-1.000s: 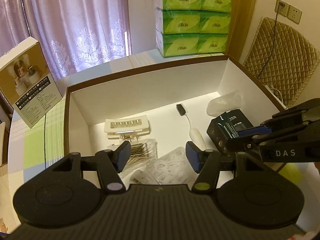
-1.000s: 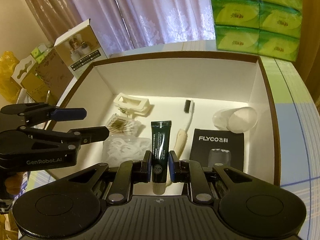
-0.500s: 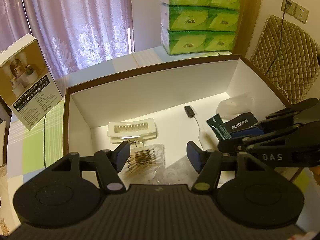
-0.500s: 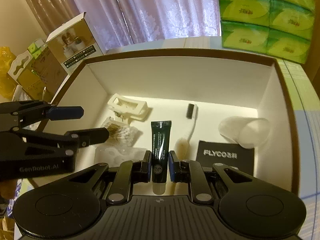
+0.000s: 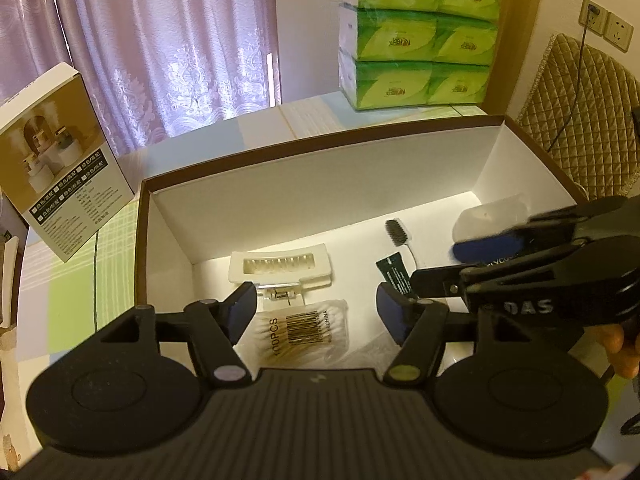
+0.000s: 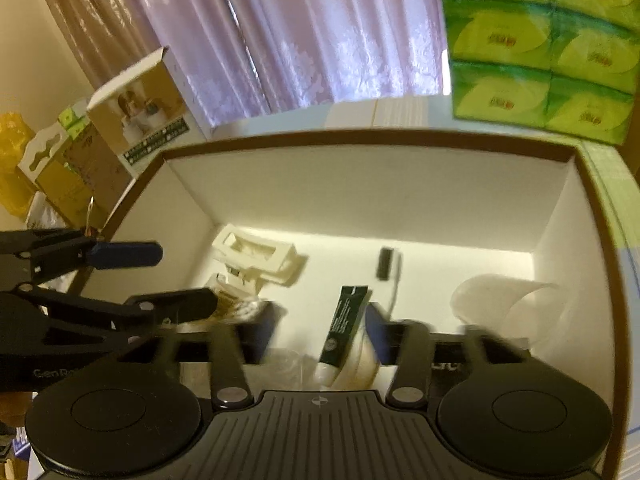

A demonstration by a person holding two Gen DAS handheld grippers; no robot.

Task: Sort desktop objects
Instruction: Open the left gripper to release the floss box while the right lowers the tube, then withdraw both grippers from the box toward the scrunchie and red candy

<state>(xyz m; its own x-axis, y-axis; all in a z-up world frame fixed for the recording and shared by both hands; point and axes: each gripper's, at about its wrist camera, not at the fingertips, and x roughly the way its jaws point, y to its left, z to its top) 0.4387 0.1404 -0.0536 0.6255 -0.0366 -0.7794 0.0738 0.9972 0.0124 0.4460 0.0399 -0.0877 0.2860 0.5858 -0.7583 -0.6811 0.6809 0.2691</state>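
**Desk:** Left wrist view first. What does it show?

**Photographer:** The left gripper (image 5: 316,304) hangs over a white-lined box (image 5: 320,200) on a checked tablecloth, jaws spread wide and holding nothing. A bag of cotton swabs (image 5: 304,330) lies on the box floor directly beneath the gap. The right gripper (image 5: 456,262) reaches in from the side, level and low, its fingers parted. A dark green tube (image 5: 394,276) lies at its tip, near a toothbrush (image 5: 398,232). A hand grips its handle at the frame edge.

**Desk:** And the right wrist view?

**Photographer:** It is blurred. The right gripper's jaws stand well apart, and the tube rests tilted on the box floor between them, closer to the right-hand pad. Whether it touches that pad, I cannot tell. A clear cup (image 6: 500,300) lies on its side by the right wall. The left gripper comes in from the left, open and empty.

**Desk:** Which step is this?

**Photographer:** By my reading, the tube is being set down in the box. The next move would call for lifting the right gripper clear without nudging the tube, then going for another desktop item.
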